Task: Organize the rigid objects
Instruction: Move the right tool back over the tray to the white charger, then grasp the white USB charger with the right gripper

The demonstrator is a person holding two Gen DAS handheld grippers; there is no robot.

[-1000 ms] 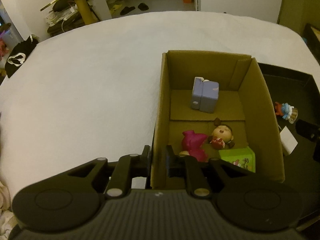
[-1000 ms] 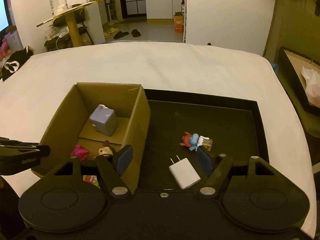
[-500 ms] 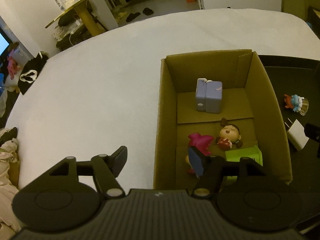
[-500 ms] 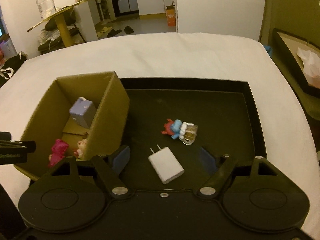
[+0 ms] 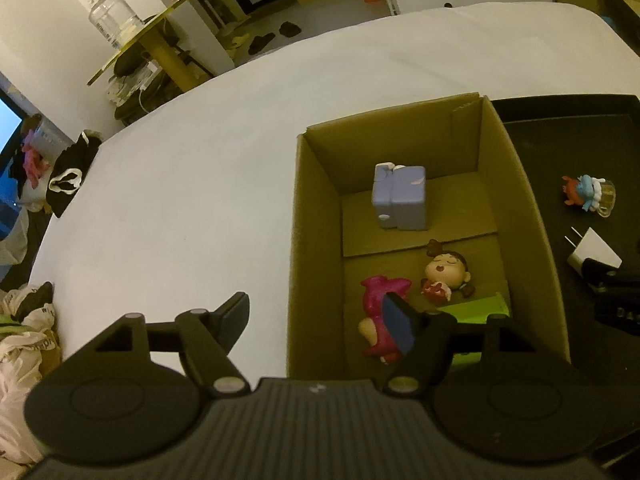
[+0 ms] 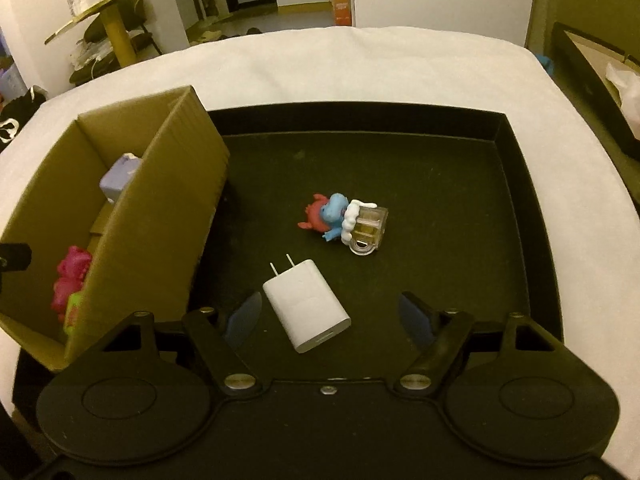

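A cardboard box (image 5: 316,216) sits on the white surface and holds a lilac block (image 5: 400,198), a doll head figure (image 5: 446,270), a pink figure (image 5: 378,300) and a green box (image 5: 476,312). My left gripper (image 5: 316,322) is open and empty, straddling the box's near left wall. A black tray (image 6: 512,200) holds a white charger (image 6: 306,306) and a blue and red figure (image 6: 344,222). My right gripper (image 6: 330,318) is open, low over the tray, with the charger between its fingers, not gripped.
The box (image 6: 132,208) stands at the tray's left edge. A yellow side table (image 5: 156,52) with a glass jar (image 5: 114,18), bags and clutter (image 5: 28,344) lie beyond the white surface. Another tray (image 6: 596,64) stands at the far right.
My left gripper has opened, letting go of the box wall, and pulled back. My right gripper has moved right and down toward the charger, which now lies between its fingers.
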